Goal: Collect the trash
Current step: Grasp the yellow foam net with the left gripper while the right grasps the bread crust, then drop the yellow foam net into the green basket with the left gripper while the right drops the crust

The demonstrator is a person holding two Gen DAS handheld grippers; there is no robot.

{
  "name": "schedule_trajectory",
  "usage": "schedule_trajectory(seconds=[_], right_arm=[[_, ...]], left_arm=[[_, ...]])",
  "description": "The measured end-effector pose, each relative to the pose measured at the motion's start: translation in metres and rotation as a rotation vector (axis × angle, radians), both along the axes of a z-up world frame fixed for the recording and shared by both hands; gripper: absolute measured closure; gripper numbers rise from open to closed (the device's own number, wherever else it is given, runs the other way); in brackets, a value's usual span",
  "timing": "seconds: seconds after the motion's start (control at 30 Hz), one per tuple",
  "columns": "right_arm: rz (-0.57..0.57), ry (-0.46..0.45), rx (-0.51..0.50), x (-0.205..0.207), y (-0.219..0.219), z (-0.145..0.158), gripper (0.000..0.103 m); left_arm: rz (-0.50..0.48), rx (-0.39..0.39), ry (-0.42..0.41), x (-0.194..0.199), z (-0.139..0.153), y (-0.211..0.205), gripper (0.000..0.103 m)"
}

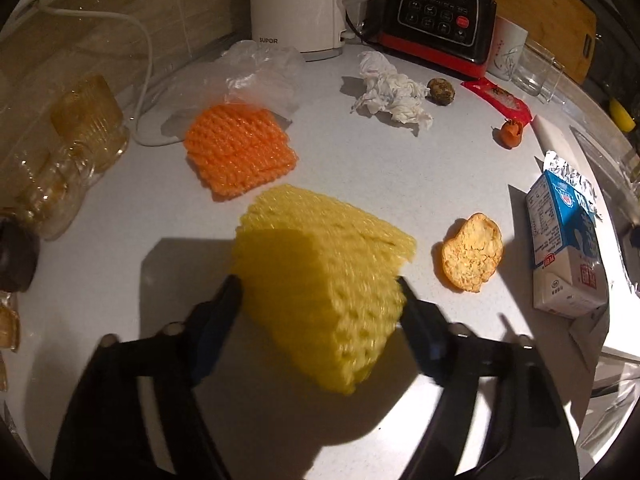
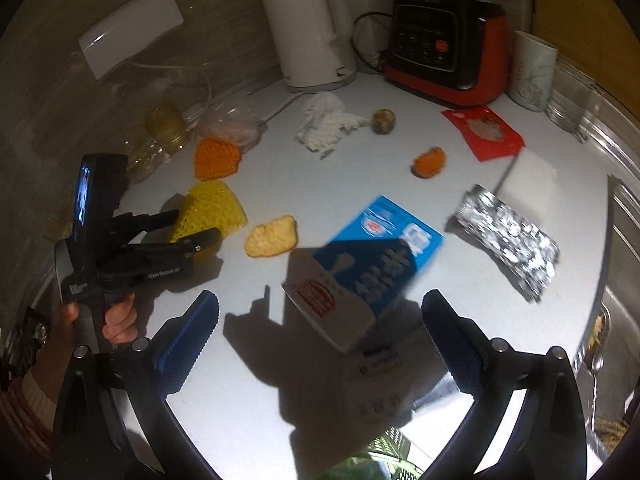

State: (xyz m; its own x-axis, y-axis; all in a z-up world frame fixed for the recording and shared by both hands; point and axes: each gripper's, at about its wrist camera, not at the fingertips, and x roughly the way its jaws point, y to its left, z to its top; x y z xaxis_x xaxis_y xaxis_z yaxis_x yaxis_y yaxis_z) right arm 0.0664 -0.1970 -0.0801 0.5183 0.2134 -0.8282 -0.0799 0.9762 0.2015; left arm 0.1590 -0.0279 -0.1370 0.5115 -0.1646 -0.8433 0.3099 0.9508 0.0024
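A yellow foam fruit net [image 1: 320,264] lies on the white counter [image 1: 360,168], and my left gripper [image 1: 316,284] is shut on its near end, both pads pressing its sides. The right wrist view shows that left gripper [image 2: 196,224] around the yellow net [image 2: 212,208], held by a hand. My right gripper [image 2: 320,300] stands wide open over a blue and white milk carton [image 2: 372,264] lying on its side; the fingers do not touch it. Other trash: an orange foam net [image 1: 240,152], a crumpled tissue [image 1: 388,88], a citrus peel [image 1: 472,252].
At the back stand a white kettle [image 1: 296,4], a black and red blender [image 1: 440,16], a cup [image 1: 508,48] and a glass [image 1: 538,68]. A red wrapper [image 1: 500,100], a foil wrapper [image 2: 508,248], a plastic bag [image 1: 260,72] and a crushed bottle [image 1: 68,160] lie around.
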Motion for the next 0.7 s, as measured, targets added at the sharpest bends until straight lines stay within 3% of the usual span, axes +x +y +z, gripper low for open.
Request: schedule_trajectory(seconds=[0.07,0.17,0.23,0.4,0.53,0.7], right_arm=[[0.029,-0.001,0.004,0.009,0.007,0.0,0.002],[0.094,-0.011,0.005,0.024,0.022,0.001,0.002],[0.145,-0.017,0.001,0.032,0.032,0.002,0.002],[0.257,0.017,-0.042,0.063,0.05,-0.006,0.005],[0.241,0.126,-0.057,0.093,0.052,-0.028,0.038],[0.218,0.209,-0.072,0.111,0.052,-0.052,0.058]], left_arm=[[0.023,0.018,-0.011,0.0,0.001,0.004,0.059],[0.05,-0.004,-0.003,0.002,0.004,0.014,0.076],[0.063,-0.018,0.002,0.003,0.006,0.019,0.082],[0.078,-0.019,-0.021,-0.004,0.015,0.023,0.084],[0.077,-0.042,-0.043,-0.013,0.024,0.024,0.084],[0.069,-0.062,-0.054,-0.024,0.032,0.024,0.084]])
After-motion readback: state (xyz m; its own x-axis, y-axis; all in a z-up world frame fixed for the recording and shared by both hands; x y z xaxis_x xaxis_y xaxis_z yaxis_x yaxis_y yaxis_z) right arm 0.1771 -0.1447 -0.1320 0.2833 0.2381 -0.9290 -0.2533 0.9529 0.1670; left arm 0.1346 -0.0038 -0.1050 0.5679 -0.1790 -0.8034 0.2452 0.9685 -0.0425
